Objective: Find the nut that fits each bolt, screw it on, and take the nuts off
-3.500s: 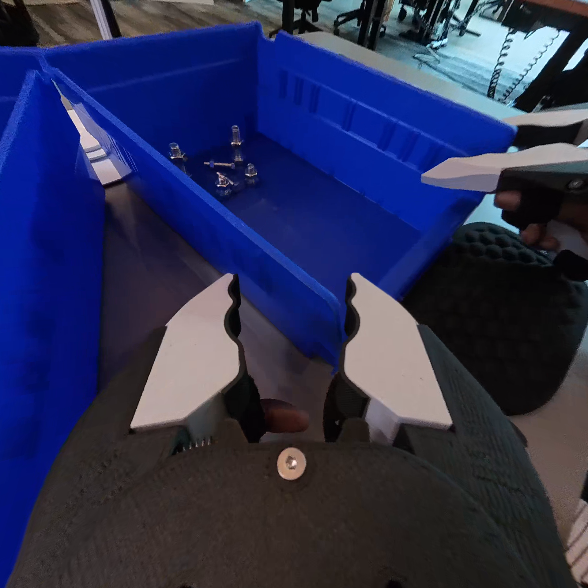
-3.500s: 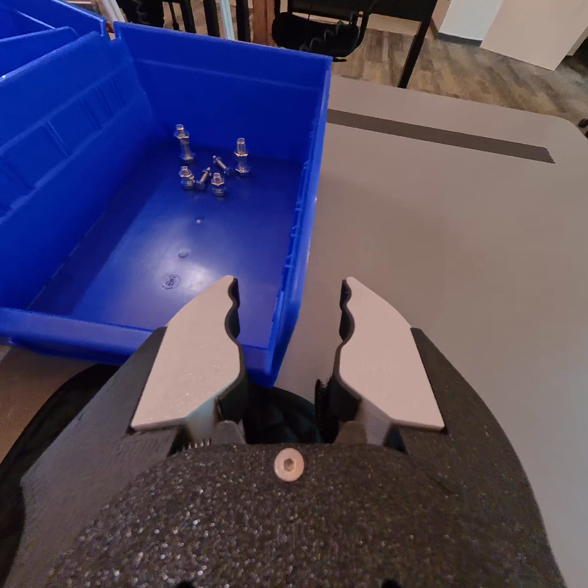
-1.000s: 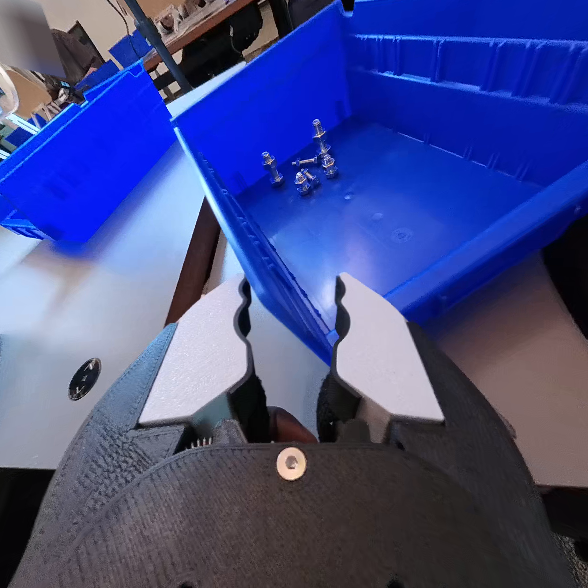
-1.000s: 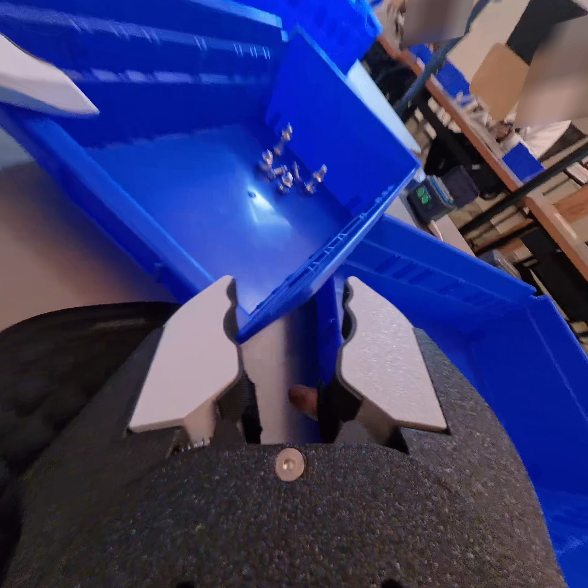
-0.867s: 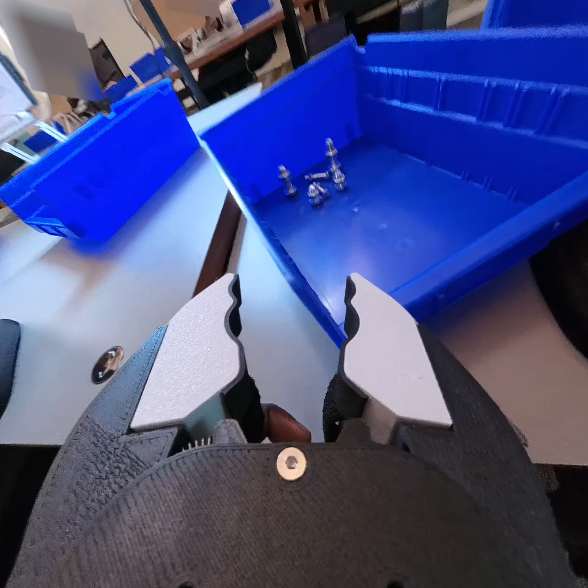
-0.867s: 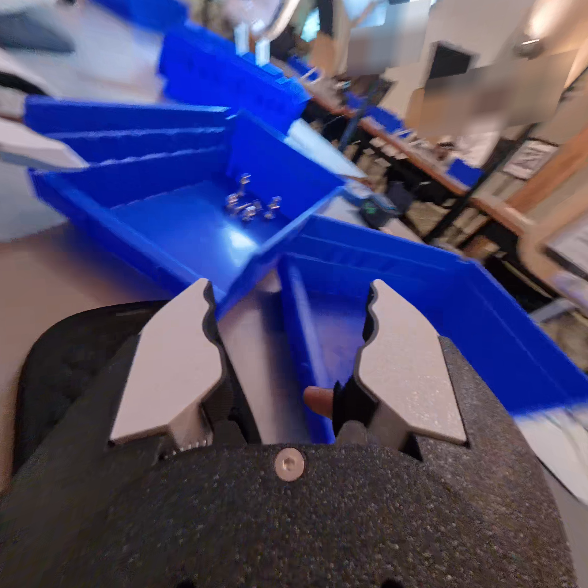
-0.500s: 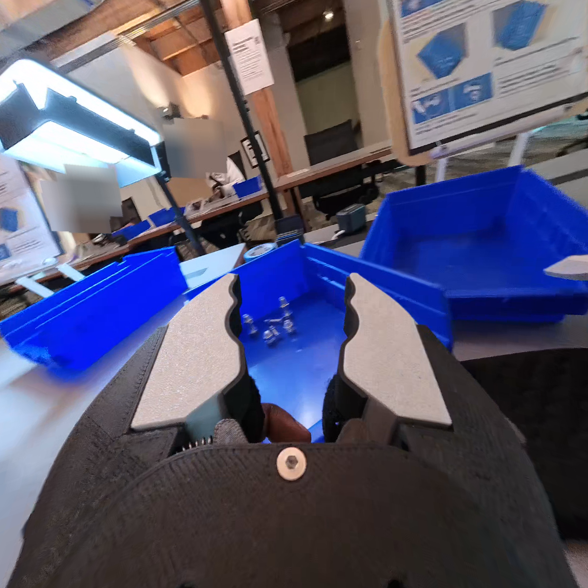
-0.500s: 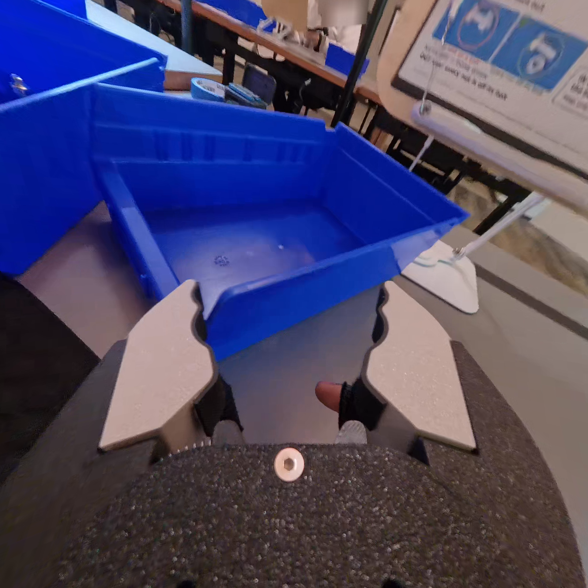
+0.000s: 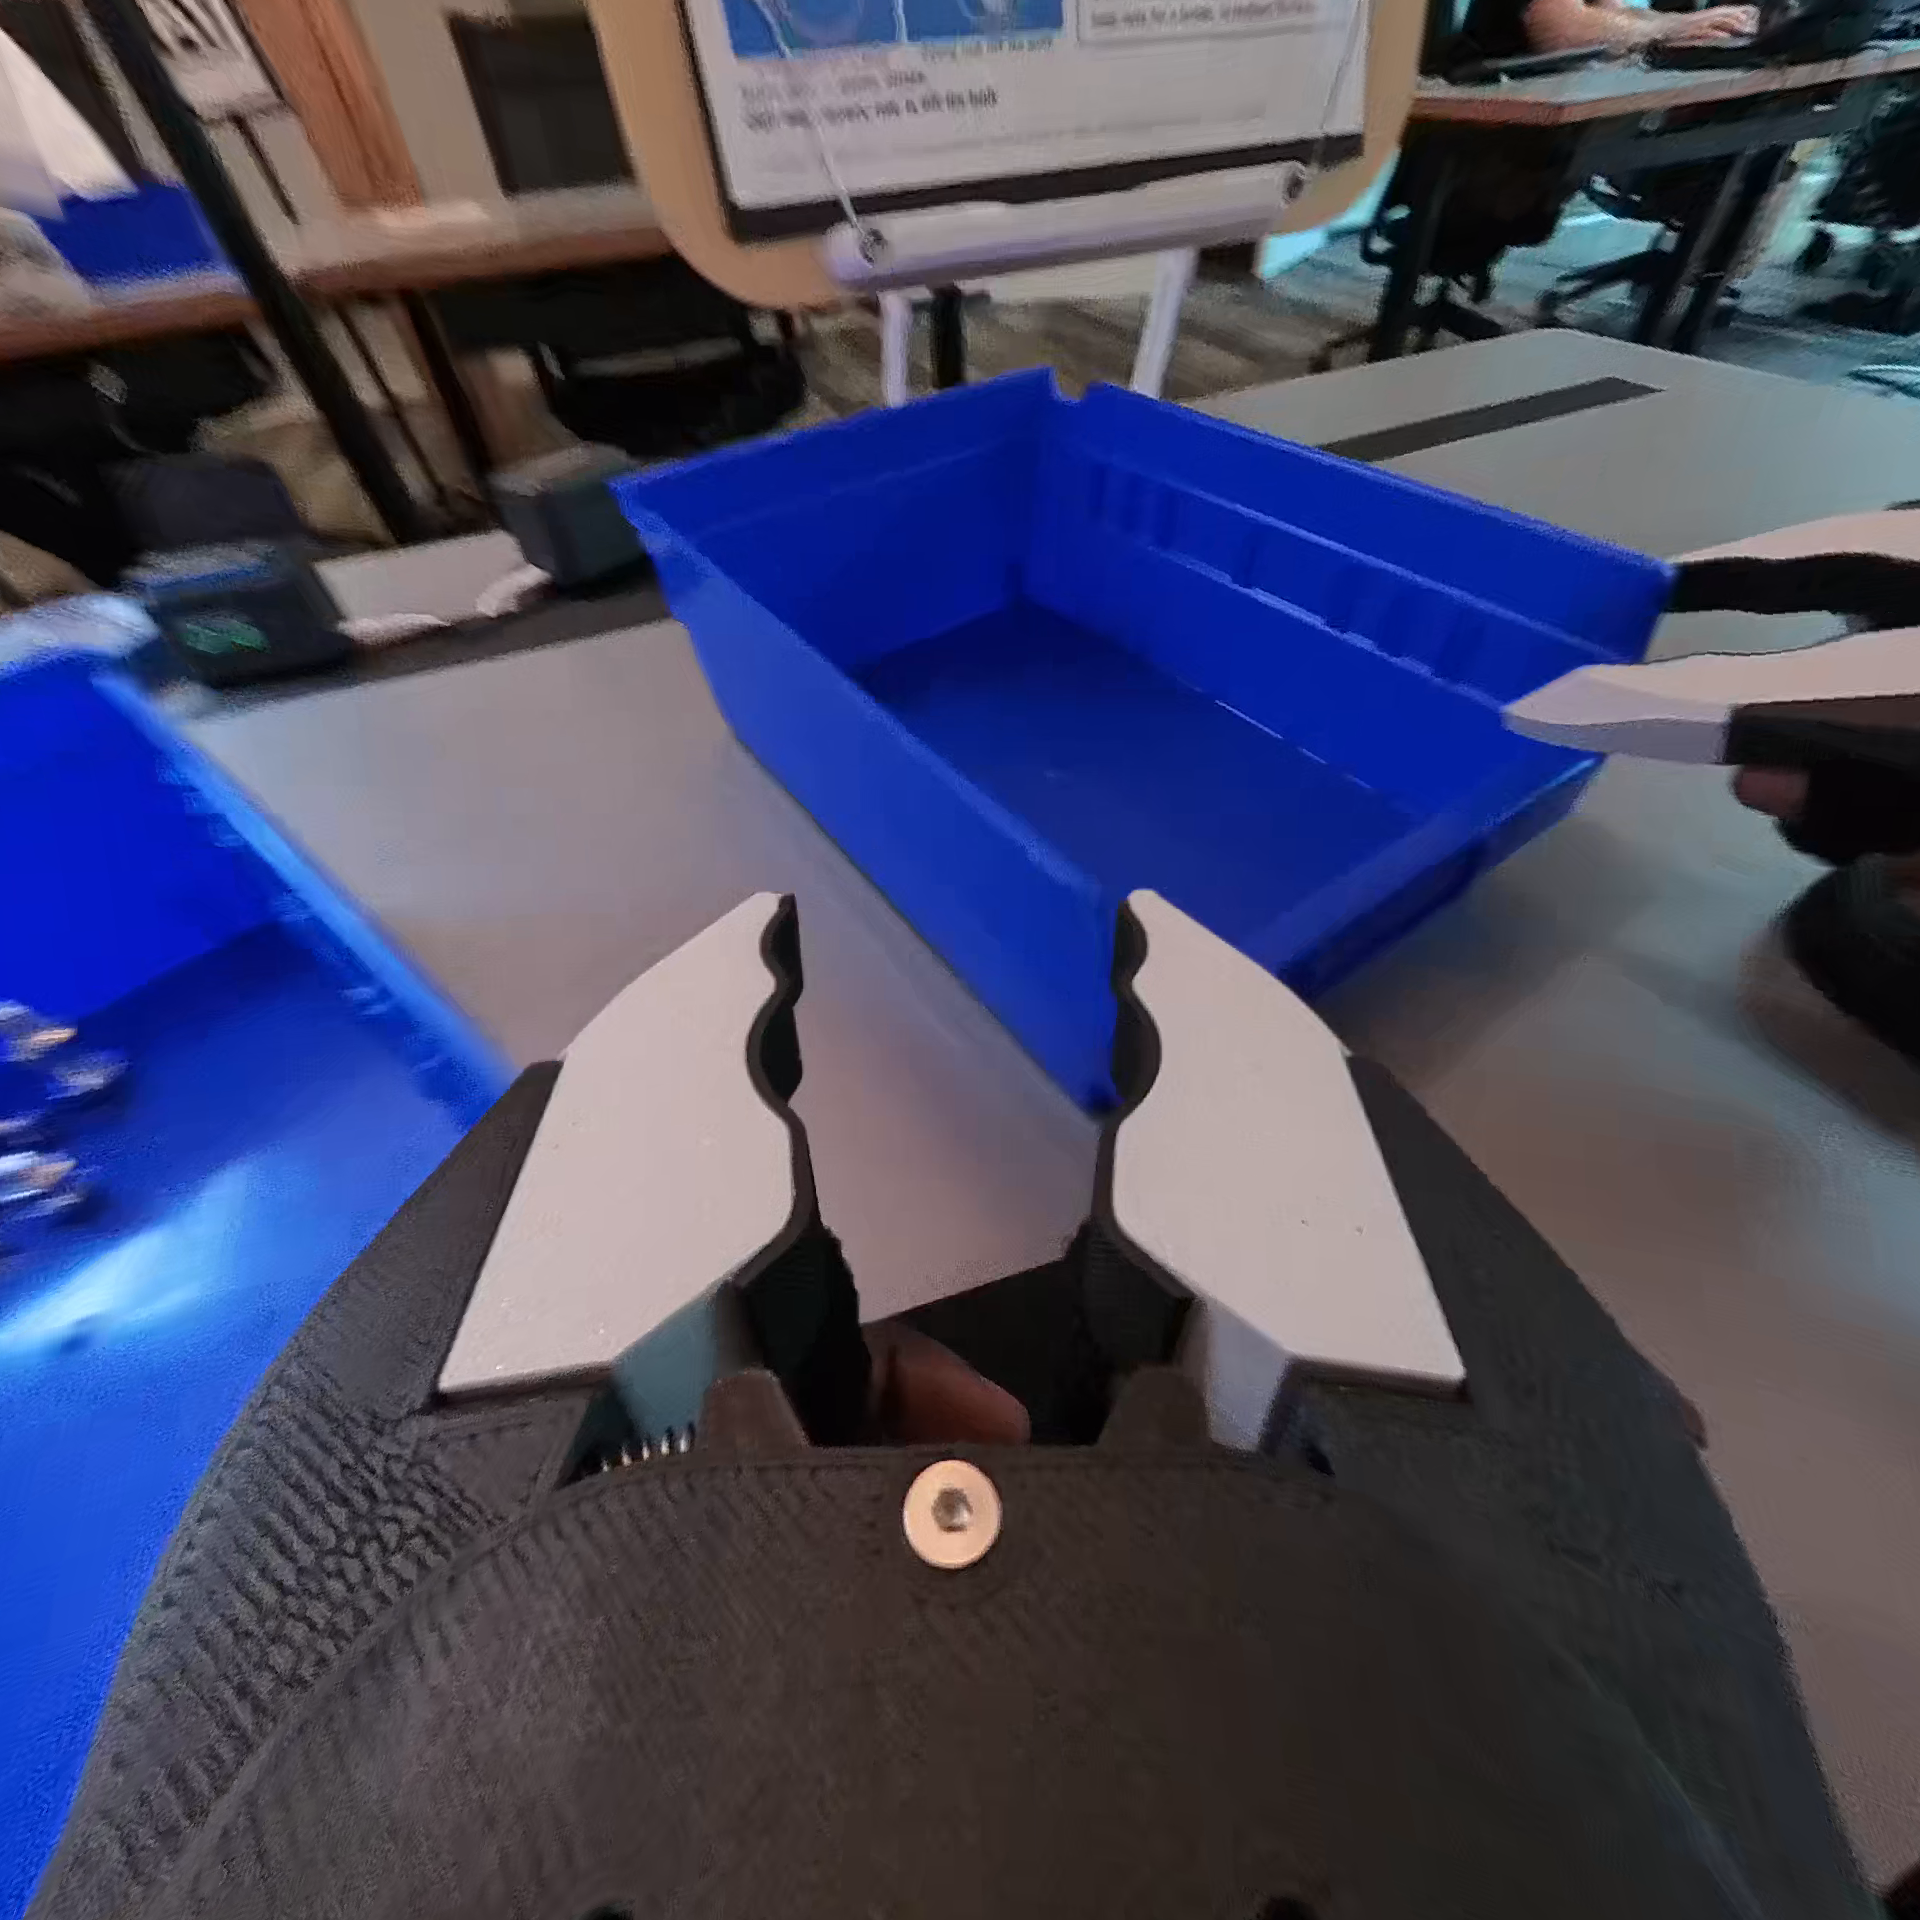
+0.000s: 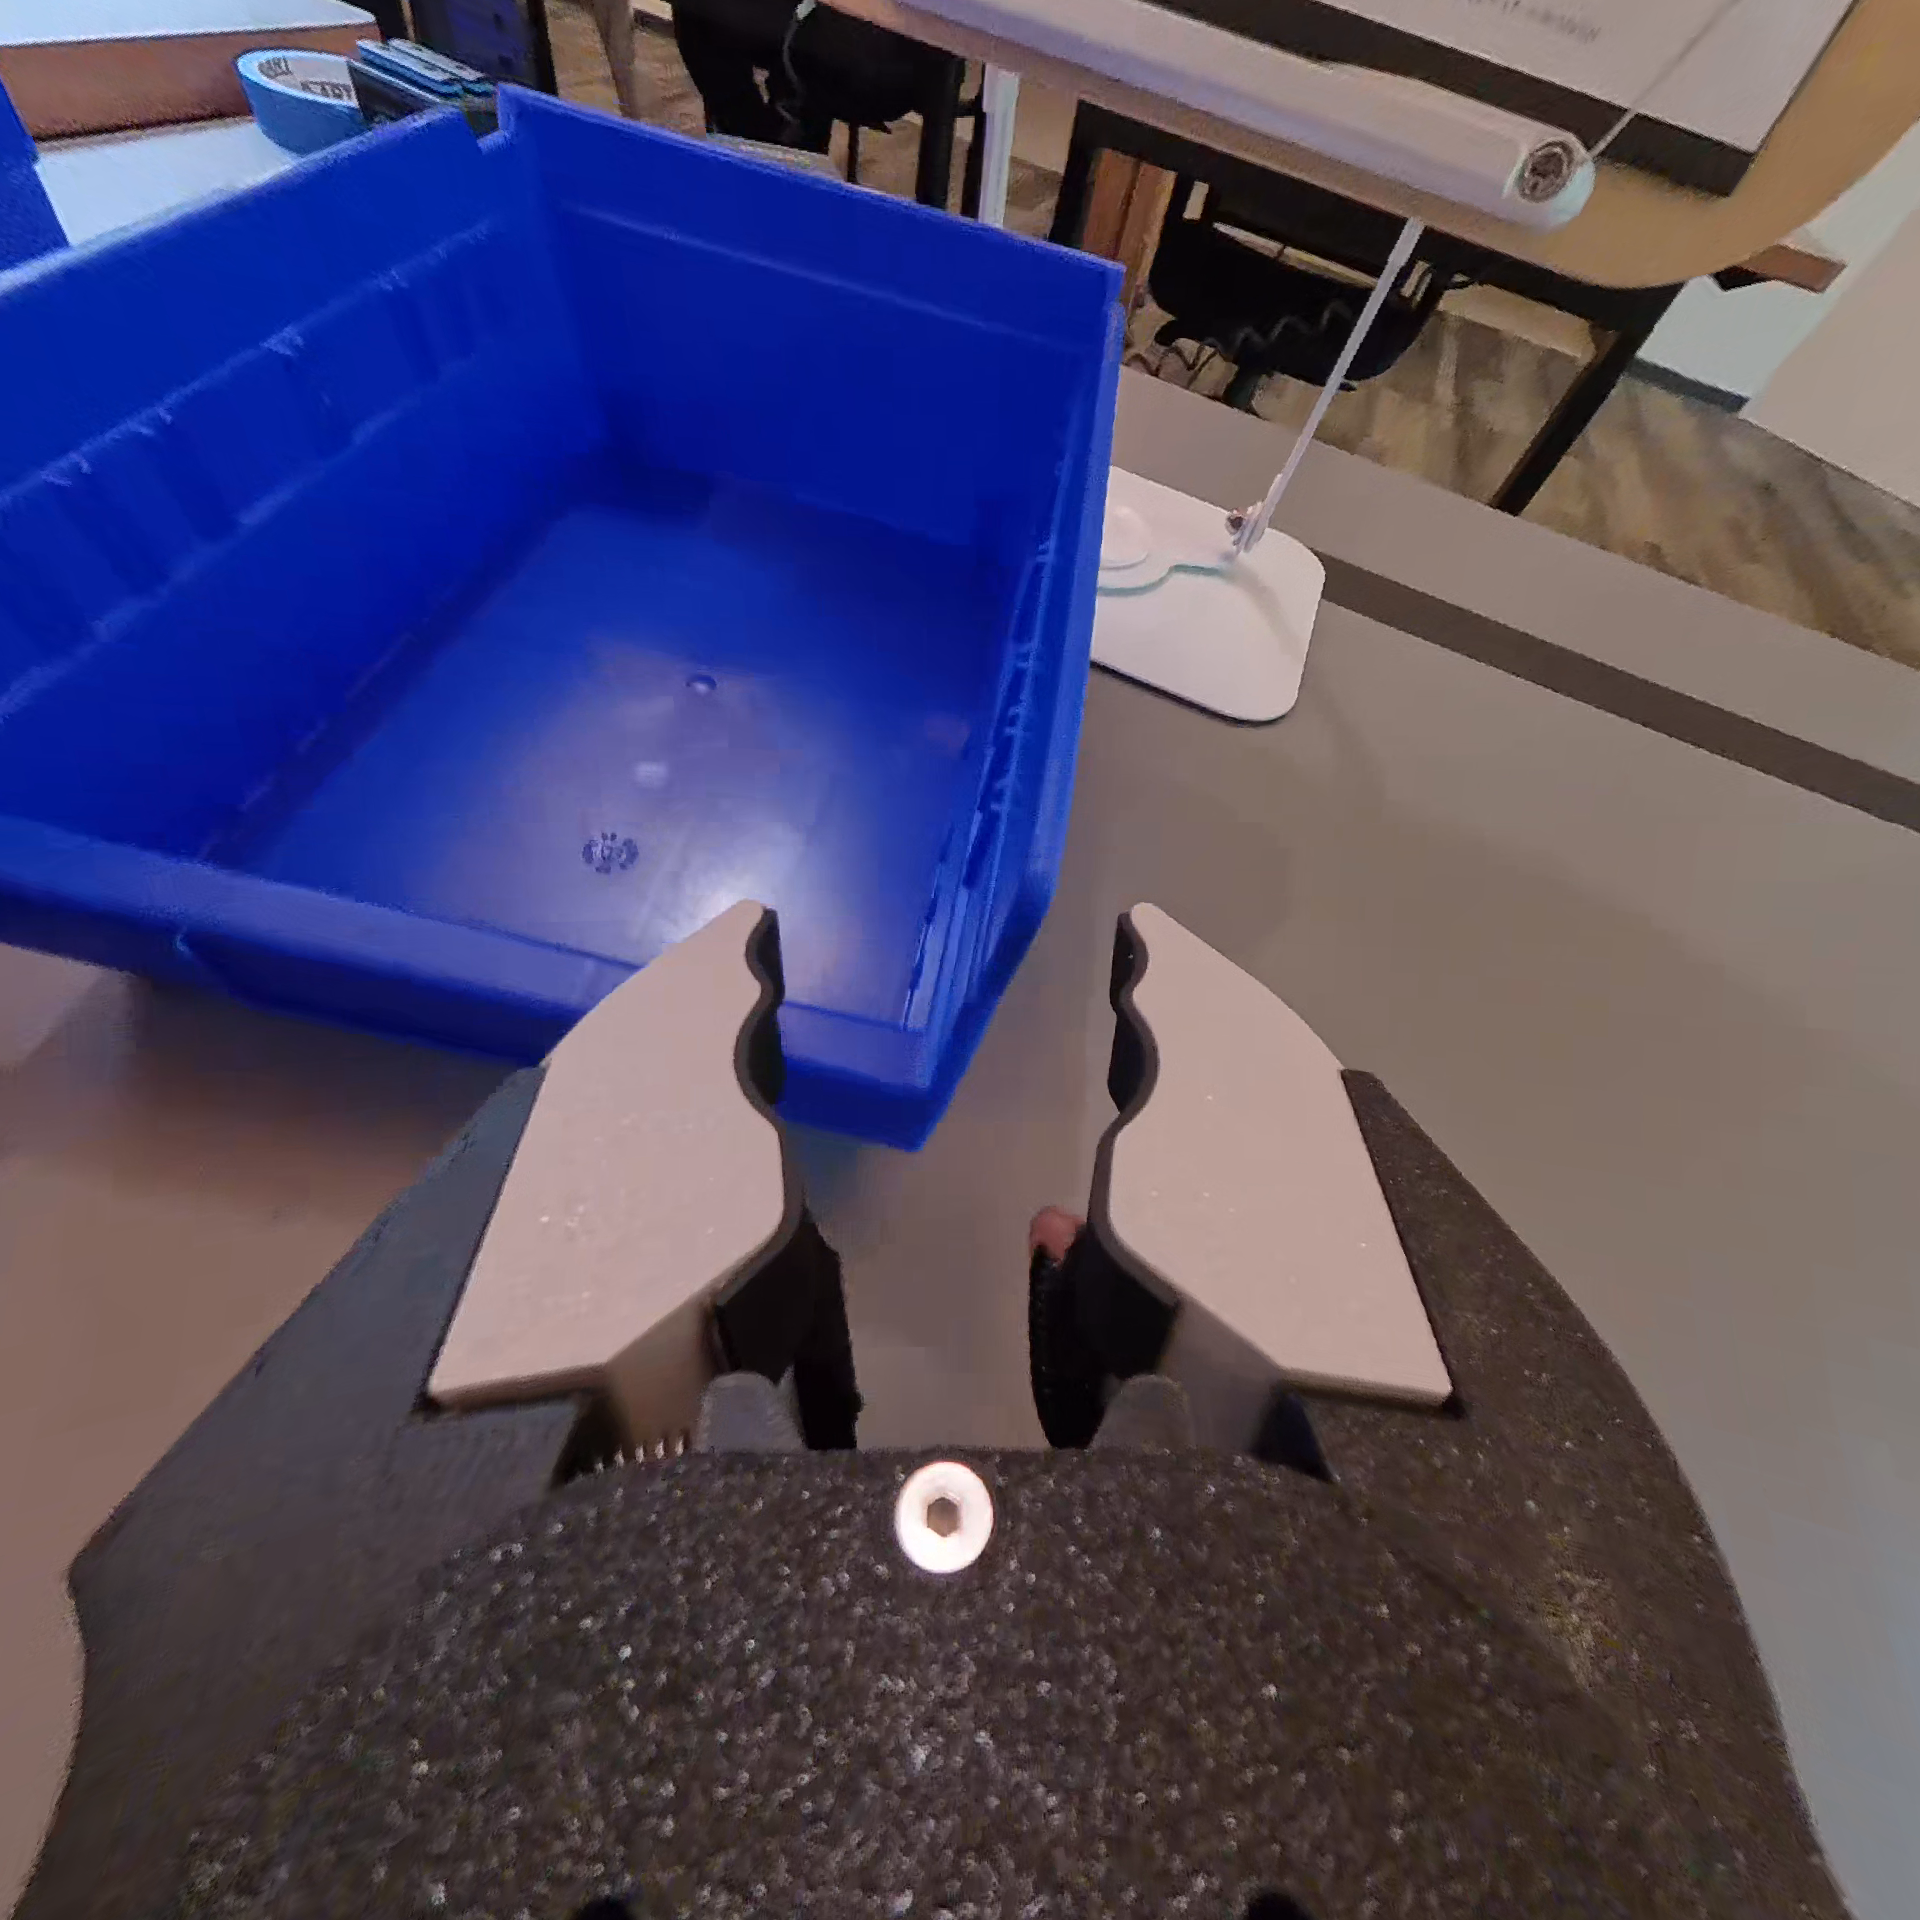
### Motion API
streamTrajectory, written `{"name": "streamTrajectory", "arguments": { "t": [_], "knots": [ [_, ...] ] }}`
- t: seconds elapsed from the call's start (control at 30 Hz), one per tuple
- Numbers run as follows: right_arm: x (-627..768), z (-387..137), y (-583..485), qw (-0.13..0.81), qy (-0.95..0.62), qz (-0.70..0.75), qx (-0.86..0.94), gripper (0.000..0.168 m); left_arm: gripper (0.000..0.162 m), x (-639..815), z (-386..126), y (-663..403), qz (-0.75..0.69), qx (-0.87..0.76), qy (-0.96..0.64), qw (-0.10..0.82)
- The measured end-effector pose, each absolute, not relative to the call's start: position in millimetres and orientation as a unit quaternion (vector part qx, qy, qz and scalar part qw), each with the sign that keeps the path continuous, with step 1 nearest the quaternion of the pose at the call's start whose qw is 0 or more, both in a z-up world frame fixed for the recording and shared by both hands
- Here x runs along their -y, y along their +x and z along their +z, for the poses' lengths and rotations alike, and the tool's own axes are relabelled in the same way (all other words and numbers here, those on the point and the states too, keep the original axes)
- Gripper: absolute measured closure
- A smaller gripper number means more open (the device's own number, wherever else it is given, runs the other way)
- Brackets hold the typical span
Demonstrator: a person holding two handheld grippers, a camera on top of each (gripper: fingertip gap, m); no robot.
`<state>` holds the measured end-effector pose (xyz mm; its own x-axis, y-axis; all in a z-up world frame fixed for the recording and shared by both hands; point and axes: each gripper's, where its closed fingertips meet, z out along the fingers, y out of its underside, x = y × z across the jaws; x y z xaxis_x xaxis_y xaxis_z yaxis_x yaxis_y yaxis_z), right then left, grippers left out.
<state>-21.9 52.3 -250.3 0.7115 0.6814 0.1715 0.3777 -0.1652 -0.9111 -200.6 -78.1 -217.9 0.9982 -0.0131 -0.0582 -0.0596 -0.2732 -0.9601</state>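
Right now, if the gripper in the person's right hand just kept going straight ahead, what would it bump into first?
Probably the empty blue bin: the open right gripper points at its near right corner, so the low front wall would likely be met first. Depth is hard to judge; slightly to the right it would pass over bare grey table.

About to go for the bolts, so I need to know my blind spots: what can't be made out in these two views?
- Bolts and nuts: left wrist view, motion-blurred at the left edge; count, sizes and which carry nuts unreadable.
- Their bin: cut off by the left edge.
- Right wrist view: shows only the empty bin; the hardware is out of frame.
- Right hand-held gripper: left wrist view, cut off by the right edge.
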Motion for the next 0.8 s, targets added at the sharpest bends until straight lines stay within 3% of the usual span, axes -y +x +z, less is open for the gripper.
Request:
{"name": "streamTrajectory", "arguments": {
  "t": [0.13,0.23,0.3,0.33,0.47,0.8],
  "knots": [
    [-70.1,-254.3,-26.8,0.509,-0.767,0.156,0.358,0.111,0.102,53.2,-238.4,-169.1,-0.03,-0.036,-0.826,0.561],
    [-77.3,-267.5,-32.2,0.467,-0.781,0.176,0.376,0.128,0.101,40.8,-260.5,-169.1,-0.002,-0.037,-0.844,0.535],
    [-77.1,-275.3,-34.9,0.45,-0.78,0.171,0.4,0.157,0.132,34.2,-265.0,-178.3,0.025,-0.024,-0.845,0.534],
    [-76.9,-275.0,-34.1,0.457,-0.774,0.155,0.41,0.159,0.134,32.9,-263.7,-179.9,0.035,-0.027,-0.843,0.536],
    [-68.4,-261.7,-19.8,0.49,-0.745,0.053,0.449,0.159,0.143,34.3,-247.2,-178.9,0.099,-0.053,-0.828,0.549],
    [-61.9,-222.2,108.3,0.516,-0.778,-0.036,0.356,0.158,0.145,-4.5,-208.2,-76.2,0.033,-0.157,-0.787,0.596]
  ]
}}
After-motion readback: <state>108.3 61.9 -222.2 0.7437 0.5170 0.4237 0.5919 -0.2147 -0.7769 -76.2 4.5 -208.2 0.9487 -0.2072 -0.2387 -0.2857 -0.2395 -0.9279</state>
